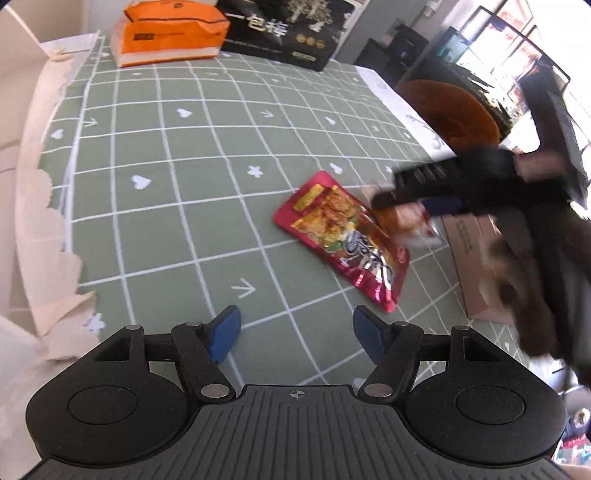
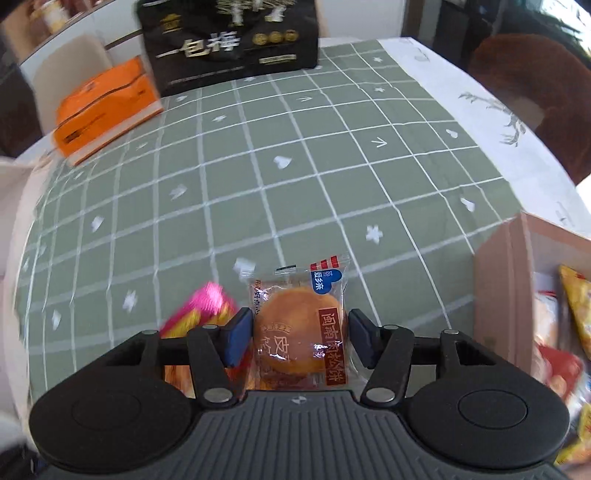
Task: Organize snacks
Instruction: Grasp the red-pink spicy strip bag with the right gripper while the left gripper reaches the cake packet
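My right gripper [image 2: 299, 332] points down at the green checked tablecloth [image 2: 280, 192]. Its blue pads touch both sides of a clear-wrapped round pastry packet [image 2: 295, 328]. To its left, partly under the gripper, lies a shiny red snack bag [image 2: 207, 306]. In the left wrist view the same red snack bag [image 1: 343, 236] lies flat ahead and to the right. The blurred right gripper [image 1: 406, 206] hangs over its far end there. My left gripper [image 1: 295, 332] stands open above bare cloth with nothing between its pads.
A cardboard box [image 2: 517, 280] holding several snack packets stands at the table's right edge, also the cardboard box [image 1: 476, 258] in the left wrist view. An orange tissue pack [image 1: 173, 33] and a black printed bag [image 1: 284, 29] sit at the far end. A brown chair [image 1: 450, 107] stands beyond the table.
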### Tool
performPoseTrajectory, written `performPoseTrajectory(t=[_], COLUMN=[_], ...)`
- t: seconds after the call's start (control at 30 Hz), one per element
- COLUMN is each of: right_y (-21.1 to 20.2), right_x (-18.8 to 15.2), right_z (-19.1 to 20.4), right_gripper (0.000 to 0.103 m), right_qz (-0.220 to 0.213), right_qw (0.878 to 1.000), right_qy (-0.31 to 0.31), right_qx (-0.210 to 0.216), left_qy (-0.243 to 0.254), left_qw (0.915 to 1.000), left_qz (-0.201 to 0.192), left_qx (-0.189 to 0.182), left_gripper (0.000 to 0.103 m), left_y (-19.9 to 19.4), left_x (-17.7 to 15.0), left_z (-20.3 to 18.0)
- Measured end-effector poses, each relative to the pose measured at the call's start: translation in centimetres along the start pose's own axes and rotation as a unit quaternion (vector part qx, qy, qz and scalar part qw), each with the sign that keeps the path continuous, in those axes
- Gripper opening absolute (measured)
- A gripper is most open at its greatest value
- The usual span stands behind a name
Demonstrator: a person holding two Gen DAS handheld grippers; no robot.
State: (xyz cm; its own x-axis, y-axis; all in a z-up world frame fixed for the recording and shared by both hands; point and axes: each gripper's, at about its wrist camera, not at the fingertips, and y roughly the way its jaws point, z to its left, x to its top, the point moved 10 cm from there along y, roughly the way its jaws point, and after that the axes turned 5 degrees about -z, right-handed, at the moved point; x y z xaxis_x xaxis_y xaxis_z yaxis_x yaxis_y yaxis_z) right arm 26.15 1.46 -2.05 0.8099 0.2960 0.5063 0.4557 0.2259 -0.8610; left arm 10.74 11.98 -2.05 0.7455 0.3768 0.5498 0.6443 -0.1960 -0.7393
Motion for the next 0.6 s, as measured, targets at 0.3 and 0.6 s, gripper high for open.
performPoseTrajectory(t=[0.3,0.6], right_y=[-8.7,-10.4], right_x=[-11.0,-12.5], right_z=[-0.9,-2.2], right_gripper=[0.057,0.071], right_qz=[0.015,-0.034], right_qw=[0.999,0.998], right_qy=[0.004,0.010], right_qx=[0.042,0.060], left_qy=[0.000,0.008], left_qw=[0.9999,1.0000], left_qz=[0.000,0.003], left_qx=[-0.012,0.000], left_gripper=[0.067,0.065], left_y=[0.2,0.3], left_x=[-0.4,-1.2], left_z=[-0.7,-1.6])
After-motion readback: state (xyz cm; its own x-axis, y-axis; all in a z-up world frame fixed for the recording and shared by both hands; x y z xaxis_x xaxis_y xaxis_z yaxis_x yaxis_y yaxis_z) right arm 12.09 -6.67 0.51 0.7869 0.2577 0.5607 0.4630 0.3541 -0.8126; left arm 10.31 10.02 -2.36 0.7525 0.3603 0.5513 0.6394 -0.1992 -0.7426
